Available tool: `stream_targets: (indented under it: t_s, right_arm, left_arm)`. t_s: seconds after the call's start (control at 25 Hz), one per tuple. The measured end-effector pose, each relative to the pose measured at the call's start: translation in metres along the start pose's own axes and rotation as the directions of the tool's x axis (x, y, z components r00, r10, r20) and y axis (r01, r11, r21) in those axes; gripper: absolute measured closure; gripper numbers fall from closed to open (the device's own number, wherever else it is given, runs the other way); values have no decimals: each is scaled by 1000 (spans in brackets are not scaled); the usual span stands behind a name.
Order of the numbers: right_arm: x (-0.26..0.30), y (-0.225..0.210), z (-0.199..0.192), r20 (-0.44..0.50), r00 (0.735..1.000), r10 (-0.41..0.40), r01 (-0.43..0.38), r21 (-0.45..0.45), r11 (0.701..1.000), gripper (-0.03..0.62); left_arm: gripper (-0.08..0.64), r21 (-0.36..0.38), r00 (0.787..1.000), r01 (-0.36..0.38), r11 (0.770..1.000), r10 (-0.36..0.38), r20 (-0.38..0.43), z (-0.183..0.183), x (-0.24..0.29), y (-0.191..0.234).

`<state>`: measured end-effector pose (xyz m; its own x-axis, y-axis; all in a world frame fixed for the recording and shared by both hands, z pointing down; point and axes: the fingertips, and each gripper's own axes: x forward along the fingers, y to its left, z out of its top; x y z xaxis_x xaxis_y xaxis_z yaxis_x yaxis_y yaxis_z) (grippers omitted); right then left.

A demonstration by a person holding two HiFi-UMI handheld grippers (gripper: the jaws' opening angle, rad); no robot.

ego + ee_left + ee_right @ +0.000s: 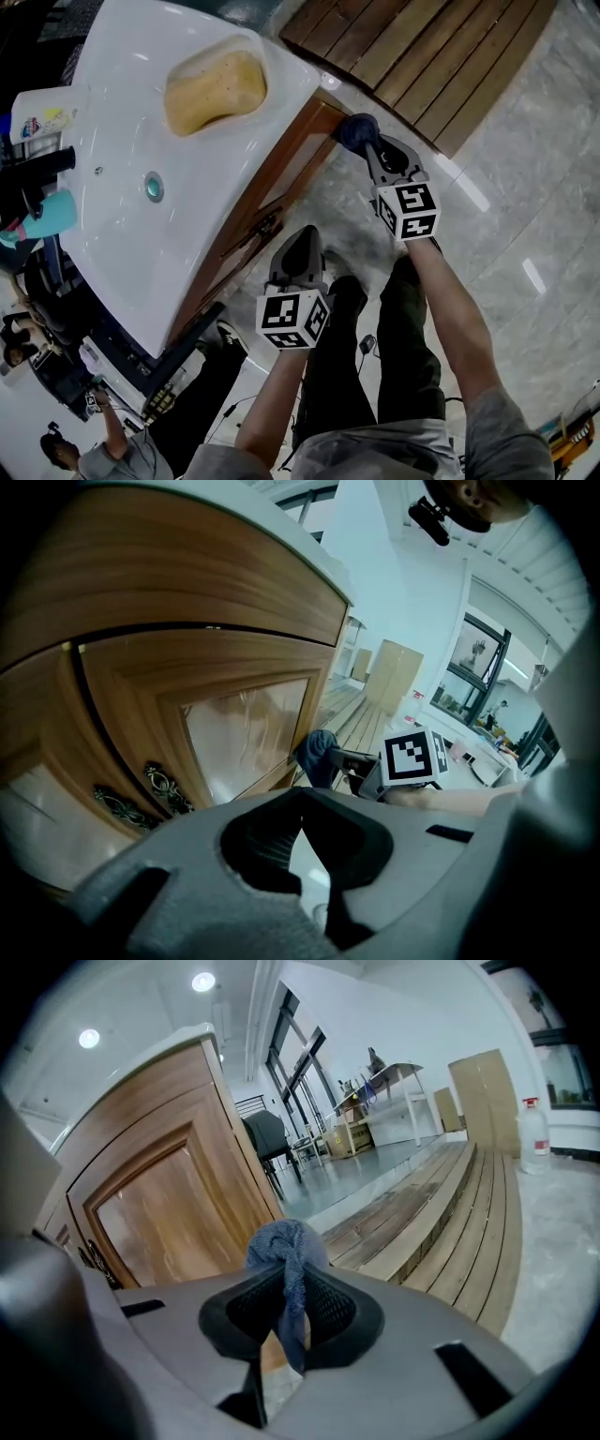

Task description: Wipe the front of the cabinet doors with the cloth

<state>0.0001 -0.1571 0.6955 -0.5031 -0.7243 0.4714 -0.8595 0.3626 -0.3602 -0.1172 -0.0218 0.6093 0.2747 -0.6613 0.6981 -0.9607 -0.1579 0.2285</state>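
The cloth (286, 1251), a blue bunched rag of soft, nubbly weave, is pinched between the closed jaws of the right gripper (286, 1312), a tail of it hanging down through them. It sits by the lower outer corner of the cabinet door (169, 1213); whether it touches the wood cannot be made out. The door is warm brown wood with a glossy recessed panel and a raised frame, and dark, ornate metal handles (164, 789) sit at its inner edge. The left gripper (302, 799) is held off the cabinet front, near the handles, its jaws closed tip to tip on nothing. On top of the cabinet lies a smooth white sink (122, 244) with a round drain, and a yellow sponge (216, 89) rests in a hollow at its corner. Past the cabinet's outer end runs a slatted wooden platform (422, 56). The floor (525, 206) is pale polished stone.
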Motion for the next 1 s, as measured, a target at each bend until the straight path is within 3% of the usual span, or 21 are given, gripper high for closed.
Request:
stream_targets:
  t_s: [0.48,0.76,1.0]
  right_arm:
    - [-90,36,42,47,999,14,-12,-28,1000,539]
    - [-157,82,90,97,994,41,-38,-32,999,538]
    - [-211,122,144,158,986,52,-45,-51,998,538]
  left_arm:
    - [554,45,998,50,998,-52,40,29,-56,-33]
    - [554,24,993,83,996,-85,81,55,-108,-56]
    - [554,43,981,113,993,-119,156,99,-162,-72]
